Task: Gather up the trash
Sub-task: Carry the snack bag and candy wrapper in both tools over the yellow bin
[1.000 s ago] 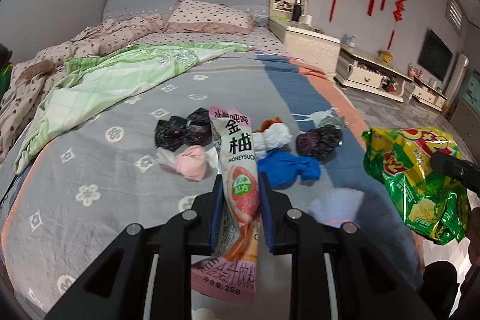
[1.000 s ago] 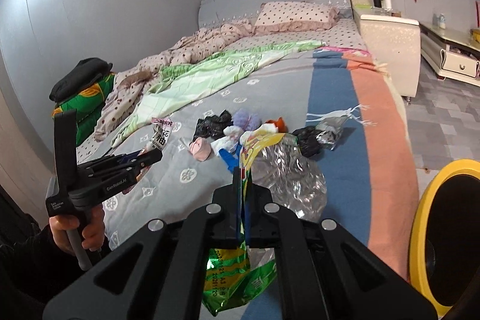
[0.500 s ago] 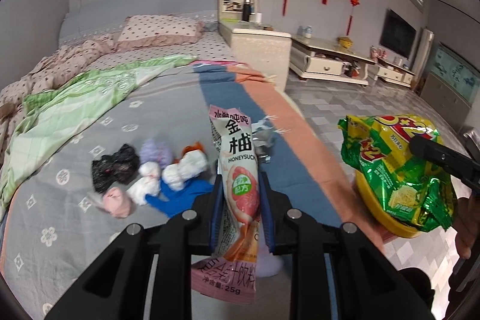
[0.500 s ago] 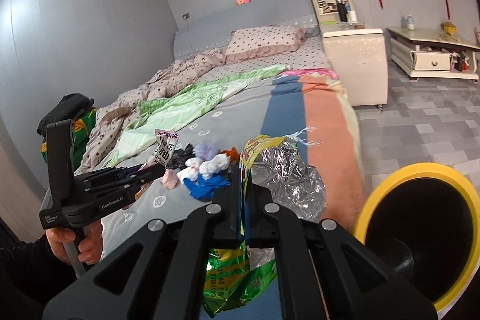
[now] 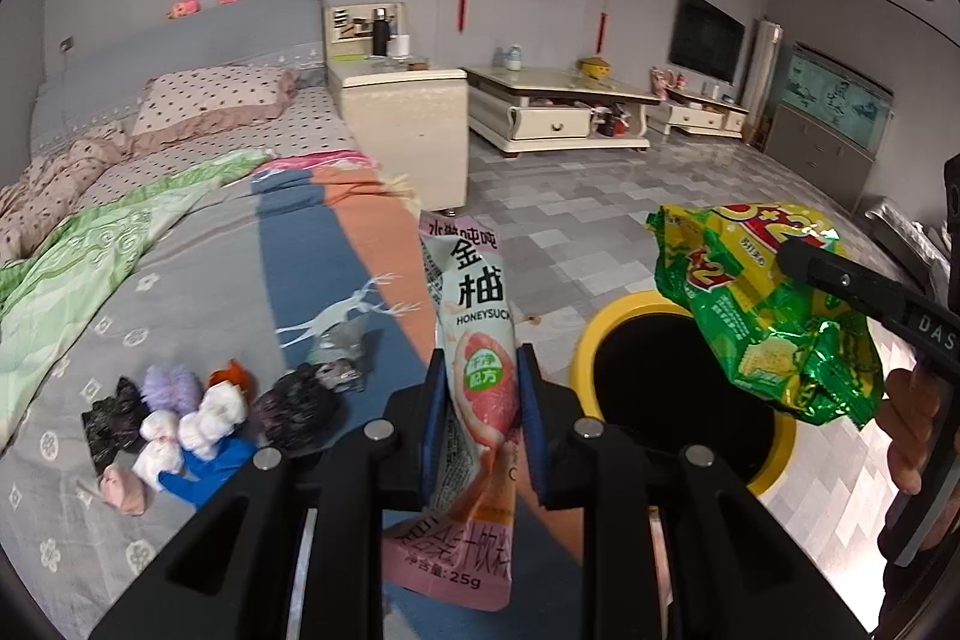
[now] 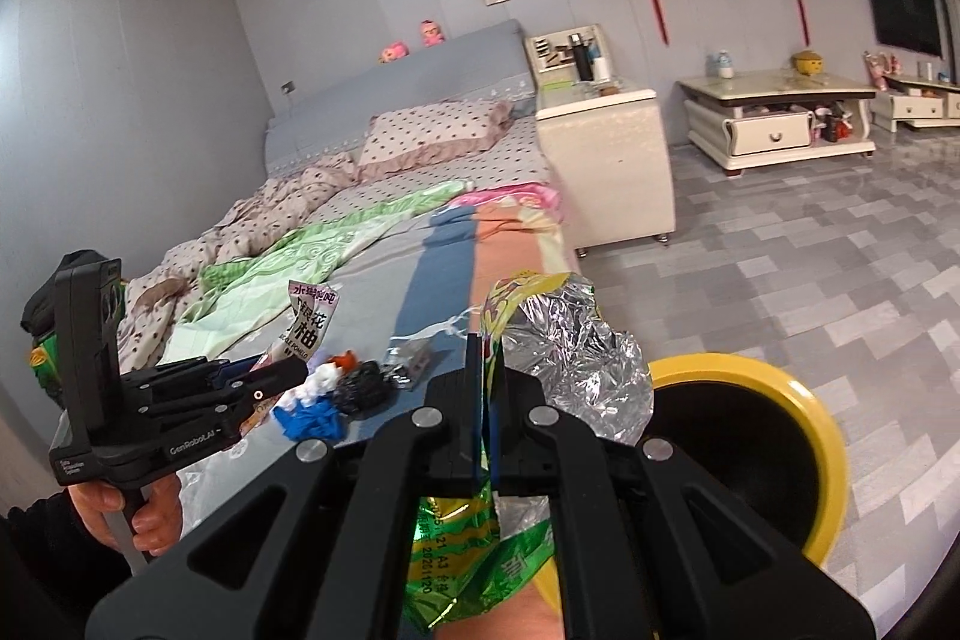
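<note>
Both grippers swing away from the bed toward the floor since the earlier pictures, so the yellow bin now sits right in front of them; back then the bin was only at the edge of view or not seen at all.

The left gripper point(image 5: 483, 400) pinches a pink pouch point(image 5: 480, 340) between its blue pads, and the pouch stands up tall; the right gripper point(image 6: 483, 400) is pressed tight on a green chip bag point(image 5: 768, 322), whose silver inside puffs out past the tips in the right view; the bag hangs over the bin point(image 5: 585, 340), while the pouch is still just beside the rim, over the edge of the bed point(image 5: 180, 280).

So two bits of trash are picked up and nearly at the bin; I think the next job is to let them drop in, and that is not done yet.

More is left; a little heap point(image 5: 198, 412) of scrunched things, black, white, purple, pink and blue, lies on the bed near the left gripper; a grey crumpled wrapper point(image 5: 342, 358) lies just beside the heap; the bin looks dark inside, so I cannot tell what is in it.
</note>
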Demonstrator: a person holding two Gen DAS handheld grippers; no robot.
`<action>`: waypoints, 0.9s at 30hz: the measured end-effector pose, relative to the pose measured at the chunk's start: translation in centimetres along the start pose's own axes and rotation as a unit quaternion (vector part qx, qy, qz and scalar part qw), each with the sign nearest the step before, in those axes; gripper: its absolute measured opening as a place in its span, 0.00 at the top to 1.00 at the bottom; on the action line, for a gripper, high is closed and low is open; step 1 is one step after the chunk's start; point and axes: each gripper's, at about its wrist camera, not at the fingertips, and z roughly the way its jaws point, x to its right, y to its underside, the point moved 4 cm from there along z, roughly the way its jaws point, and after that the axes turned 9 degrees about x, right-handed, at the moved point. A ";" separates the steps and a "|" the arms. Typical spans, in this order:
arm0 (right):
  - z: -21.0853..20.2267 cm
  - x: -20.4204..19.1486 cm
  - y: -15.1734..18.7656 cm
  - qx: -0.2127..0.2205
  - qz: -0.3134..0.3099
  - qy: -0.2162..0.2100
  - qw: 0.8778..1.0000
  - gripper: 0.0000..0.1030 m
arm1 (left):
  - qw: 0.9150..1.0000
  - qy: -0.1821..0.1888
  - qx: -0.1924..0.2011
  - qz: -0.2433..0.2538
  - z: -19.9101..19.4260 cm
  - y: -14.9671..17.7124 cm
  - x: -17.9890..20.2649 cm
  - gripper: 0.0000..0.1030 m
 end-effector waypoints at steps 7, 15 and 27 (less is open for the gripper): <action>-1.3 5.5 -0.6 -0.003 0.013 0.047 0.999 0.98 | 0.999 0.039 -0.011 0.015 3.7 -1.6 5.1 0.79; -0.2 10.8 -0.3 -0.019 0.022 0.093 0.995 0.98 | 0.996 0.075 -0.038 0.027 9.2 -1.0 9.9 0.79; 3.2 14.3 2.1 -0.059 0.046 0.124 0.989 0.98 | 0.989 0.113 -0.089 0.020 14.6 1.4 12.2 0.79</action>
